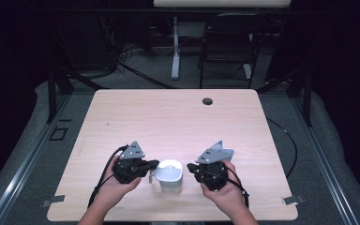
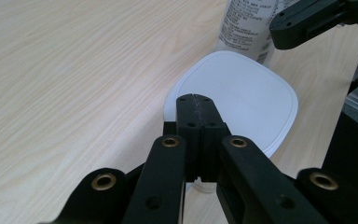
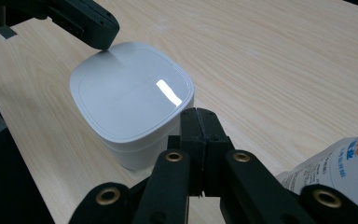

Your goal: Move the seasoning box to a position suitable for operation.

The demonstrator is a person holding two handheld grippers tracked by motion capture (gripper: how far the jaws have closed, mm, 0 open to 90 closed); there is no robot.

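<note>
One white lidded container (image 1: 170,175), one printed packet (image 3: 342,168), two tools, one table (image 1: 178,117).

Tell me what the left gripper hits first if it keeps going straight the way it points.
Most likely the white container: the left gripper, jaws shut, already points at its lid edge. Whether they touch is unclear. Beyond it stands a labelled bottle.

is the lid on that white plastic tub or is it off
On: the white rounded-square plastic tub wears its flat lid, seated flush all round its rim.
</note>
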